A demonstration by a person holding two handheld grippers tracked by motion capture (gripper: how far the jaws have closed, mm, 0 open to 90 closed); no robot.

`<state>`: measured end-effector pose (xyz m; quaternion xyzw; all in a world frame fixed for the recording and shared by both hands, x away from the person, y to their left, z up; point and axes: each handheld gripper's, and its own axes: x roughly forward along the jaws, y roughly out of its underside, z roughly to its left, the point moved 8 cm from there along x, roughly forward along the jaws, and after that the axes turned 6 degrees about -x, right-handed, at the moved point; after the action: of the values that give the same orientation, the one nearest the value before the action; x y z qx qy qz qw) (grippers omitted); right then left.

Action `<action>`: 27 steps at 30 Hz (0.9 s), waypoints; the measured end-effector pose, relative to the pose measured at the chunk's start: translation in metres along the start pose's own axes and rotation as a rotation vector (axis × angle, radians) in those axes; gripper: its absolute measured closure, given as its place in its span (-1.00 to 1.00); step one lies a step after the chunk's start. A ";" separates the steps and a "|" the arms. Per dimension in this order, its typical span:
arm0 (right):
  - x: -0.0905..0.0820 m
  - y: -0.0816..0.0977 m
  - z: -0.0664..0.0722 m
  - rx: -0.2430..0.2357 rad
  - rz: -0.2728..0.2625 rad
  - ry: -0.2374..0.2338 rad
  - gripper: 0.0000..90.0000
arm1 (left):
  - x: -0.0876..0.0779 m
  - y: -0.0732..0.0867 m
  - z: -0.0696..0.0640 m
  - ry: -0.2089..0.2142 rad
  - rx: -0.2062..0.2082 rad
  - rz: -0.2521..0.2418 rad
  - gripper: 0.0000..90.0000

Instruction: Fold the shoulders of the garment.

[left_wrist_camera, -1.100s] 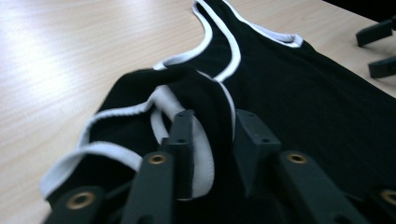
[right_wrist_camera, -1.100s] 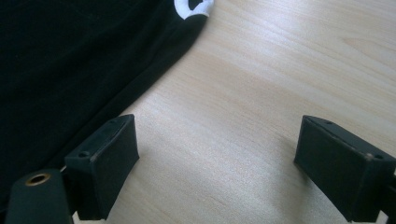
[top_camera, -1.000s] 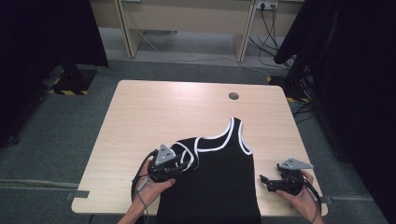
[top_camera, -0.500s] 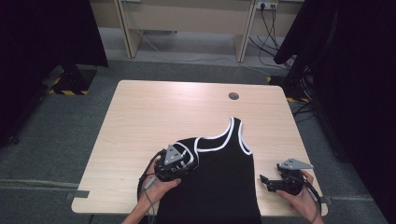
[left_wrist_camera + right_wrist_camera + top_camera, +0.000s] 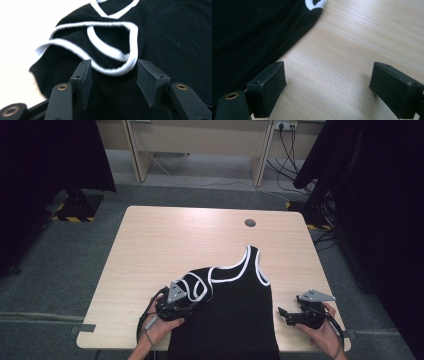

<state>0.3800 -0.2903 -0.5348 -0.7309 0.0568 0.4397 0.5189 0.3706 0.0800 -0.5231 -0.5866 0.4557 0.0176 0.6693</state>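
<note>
A light wooden table [image 5: 150, 250] carries a black tank top [image 5: 235, 315] with white trim, spread over the near middle of the tabletop, its hem running off the near edge. At the left, a person's hand holds the left gripper [image 5: 192, 301] low over the garment's left shoulder, where the strap [image 5: 197, 287] is folded over in a loose white-edged loop. From the left gripper view, the two black jaws stand apart on either side of that loop [image 5: 112, 60]; they have just been opening, the trim lies between them, and the pads do not press on it. In the middle, the top's neckline [image 5: 232, 269] curves up to the other strap [image 5: 252, 257], which lies flat and points toward the far side of the table, near a small round cable hole [image 5: 250, 223]. At the right, a second hand rests the right gripper [image 5: 284, 316] on bare wood just beside the garment's right edge. The right gripper view has its jaws spread wide over the tabletop [image 5: 342, 62] with nothing between them, the black cloth [image 5: 249, 32] lying close by the left jaw.
</note>
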 end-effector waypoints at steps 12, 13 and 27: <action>0.000 0.000 0.000 0.001 0.000 0.000 -0.69 | -0.006 0.020 0.005 0.001 0.022 0.019 -0.44; 0.000 0.000 0.000 0.000 0.000 0.000 -0.69 | -0.006 0.021 0.005 0.008 0.029 0.020 -0.48; 0.000 0.000 0.000 -0.001 -0.001 0.000 -0.69 | -0.006 0.024 0.005 0.014 0.044 0.046 -0.75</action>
<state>0.3800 -0.2904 -0.5348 -0.7314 0.0564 0.4394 0.5185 0.3568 0.0949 -0.5382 -0.5614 0.4741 0.0187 0.6780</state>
